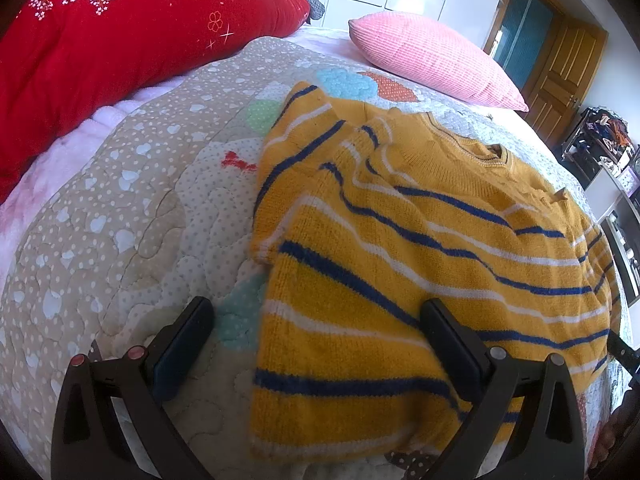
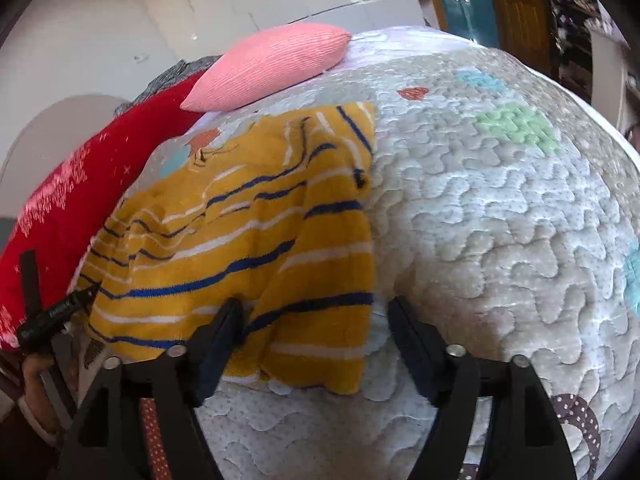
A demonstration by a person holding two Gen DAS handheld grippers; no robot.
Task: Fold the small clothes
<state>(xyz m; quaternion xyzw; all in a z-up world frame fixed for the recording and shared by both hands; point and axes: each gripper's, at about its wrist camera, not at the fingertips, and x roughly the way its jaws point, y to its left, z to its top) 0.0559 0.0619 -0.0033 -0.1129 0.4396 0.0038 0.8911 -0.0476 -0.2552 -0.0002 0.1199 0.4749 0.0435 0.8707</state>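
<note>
Both tongs gape — left tongs (image 1: 316, 344) and right tongs (image 2: 316, 344) straddle the sweater's (image 1: 420, 240) hem, poised to fold.

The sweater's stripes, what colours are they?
Blue and white on the yellow sweater, clearest in the left wrist view.

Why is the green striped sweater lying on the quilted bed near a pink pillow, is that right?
Not quite: the striped sweater is yellow with blue and white stripes, not green, as the left wrist view shows. It does lie on the quilted bed near the pink pillow.
</note>
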